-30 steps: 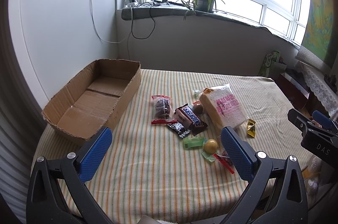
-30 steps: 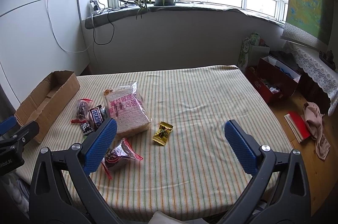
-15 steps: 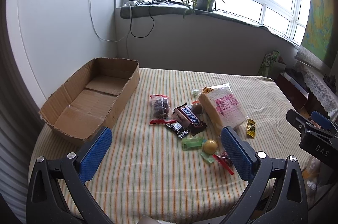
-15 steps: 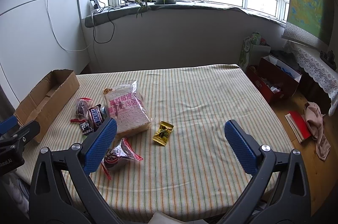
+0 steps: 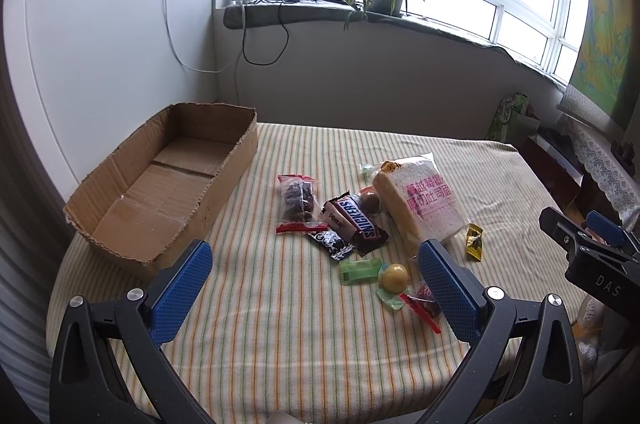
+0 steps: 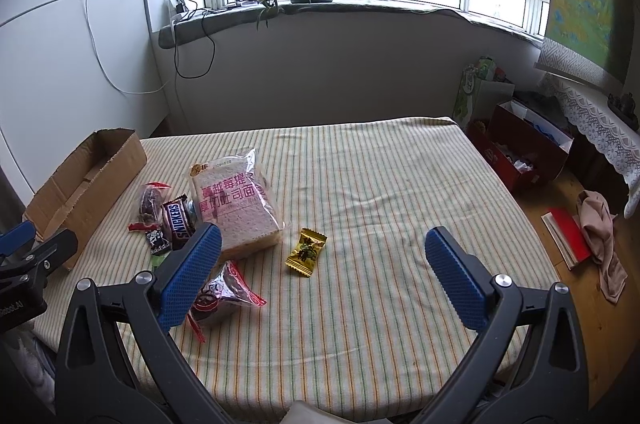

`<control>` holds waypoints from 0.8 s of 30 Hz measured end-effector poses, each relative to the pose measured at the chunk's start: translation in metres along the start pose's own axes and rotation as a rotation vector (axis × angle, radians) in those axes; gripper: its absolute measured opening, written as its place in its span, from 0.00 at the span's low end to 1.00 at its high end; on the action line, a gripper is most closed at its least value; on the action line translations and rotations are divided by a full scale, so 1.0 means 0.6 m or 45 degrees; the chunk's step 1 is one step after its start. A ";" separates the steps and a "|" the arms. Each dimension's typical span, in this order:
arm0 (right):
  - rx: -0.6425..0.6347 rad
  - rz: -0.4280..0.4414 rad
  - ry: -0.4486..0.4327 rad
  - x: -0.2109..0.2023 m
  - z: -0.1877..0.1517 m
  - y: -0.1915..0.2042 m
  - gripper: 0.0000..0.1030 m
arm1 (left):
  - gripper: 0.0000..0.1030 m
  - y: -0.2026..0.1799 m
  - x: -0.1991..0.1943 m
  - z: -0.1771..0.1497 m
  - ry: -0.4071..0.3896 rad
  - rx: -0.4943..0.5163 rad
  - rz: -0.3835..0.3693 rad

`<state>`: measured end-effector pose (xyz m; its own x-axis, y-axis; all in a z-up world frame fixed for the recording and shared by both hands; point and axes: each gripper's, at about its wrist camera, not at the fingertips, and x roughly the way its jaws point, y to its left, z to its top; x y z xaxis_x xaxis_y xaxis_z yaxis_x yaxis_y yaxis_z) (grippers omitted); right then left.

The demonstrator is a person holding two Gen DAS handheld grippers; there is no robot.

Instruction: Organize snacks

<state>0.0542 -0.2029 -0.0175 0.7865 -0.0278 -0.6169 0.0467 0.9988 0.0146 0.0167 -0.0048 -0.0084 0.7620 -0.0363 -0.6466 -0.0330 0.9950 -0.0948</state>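
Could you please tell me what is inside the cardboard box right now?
The cardboard box shows only its bare floor flaps; no snacks inside. Its near inner corner is hidden by the wall.

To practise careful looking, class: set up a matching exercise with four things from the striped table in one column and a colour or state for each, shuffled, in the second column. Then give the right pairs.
Column one:
1. cardboard box
2. bread bag
3. small candy lying alone to the right of the bread
4. chocolate bar

Column two:
A. yellow wrapper
B. brown wrapper with white letters
C. open on top, nothing inside
D. clear wrap with pink print

Pairs: 1-C, 2-D, 3-A, 4-B
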 end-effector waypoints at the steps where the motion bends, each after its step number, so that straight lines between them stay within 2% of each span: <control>1: 0.000 0.000 0.002 0.001 -0.001 0.000 1.00 | 0.99 0.001 0.002 0.000 0.002 -0.006 -0.002; 15: 0.010 0.011 0.036 0.029 -0.003 -0.014 1.00 | 0.99 0.005 0.031 -0.007 0.057 -0.033 -0.046; 24: 0.104 0.189 0.129 0.068 -0.004 -0.052 1.00 | 0.99 0.010 0.048 -0.013 0.097 -0.079 -0.093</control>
<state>0.0834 -0.2352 -0.0452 0.7227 0.1280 -0.6793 -0.0119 0.9849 0.1728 0.0333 -0.0003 -0.0336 0.7123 -0.1181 -0.6919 -0.0209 0.9817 -0.1891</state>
